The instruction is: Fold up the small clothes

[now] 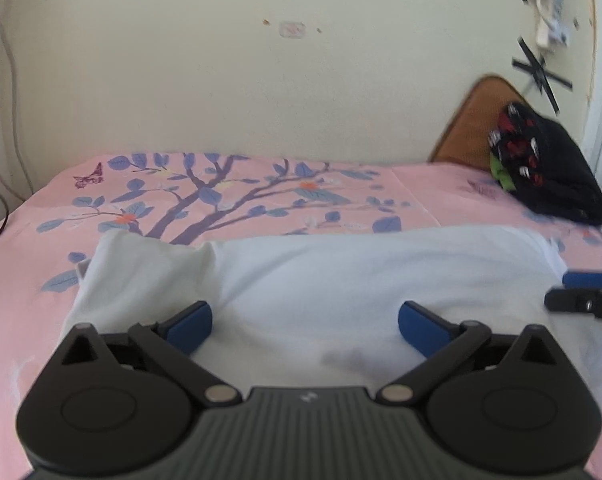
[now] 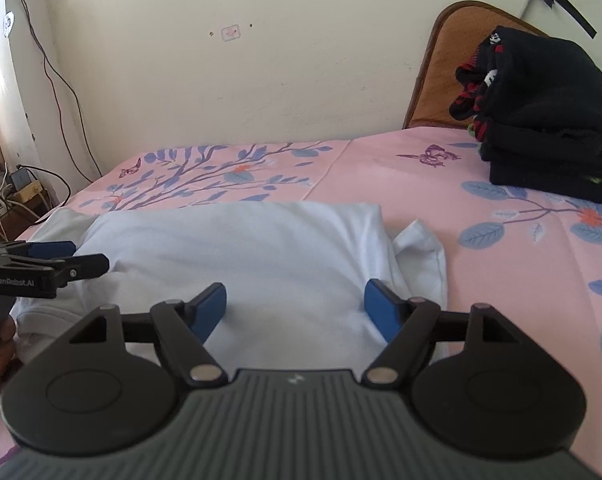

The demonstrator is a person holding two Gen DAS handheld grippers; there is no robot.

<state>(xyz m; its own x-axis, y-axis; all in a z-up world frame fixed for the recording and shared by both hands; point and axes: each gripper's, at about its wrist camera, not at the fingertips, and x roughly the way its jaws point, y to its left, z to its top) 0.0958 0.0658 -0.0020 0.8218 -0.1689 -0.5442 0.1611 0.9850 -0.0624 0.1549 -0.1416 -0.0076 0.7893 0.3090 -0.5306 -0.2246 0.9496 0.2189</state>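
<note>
A white garment point(image 1: 341, 280) lies folded on the pink floral bedsheet point(image 1: 261, 196), with a sleeve sticking out at its left end. My left gripper point(image 1: 305, 322) hovers over the garment's near part, open wide, nothing between its blue pads. In the right wrist view the same white garment point(image 2: 253, 256) lies ahead, a sleeve poking out on its right. My right gripper point(image 2: 295, 308) is open above it, pads clear of the cloth. Each gripper shows at the edge of the other's view: the right gripper point(image 1: 581, 296) and the left gripper point(image 2: 57, 256).
A stack of dark folded clothes point(image 2: 549, 120) sits at the far right of the bed against a brown headboard point(image 2: 441, 80). The cream wall point(image 1: 261, 80) runs behind the bed. Cables and a power strip point(image 2: 5, 196) lie off the bed's left edge. A hand point(image 2: 1, 356) holds the left gripper.
</note>
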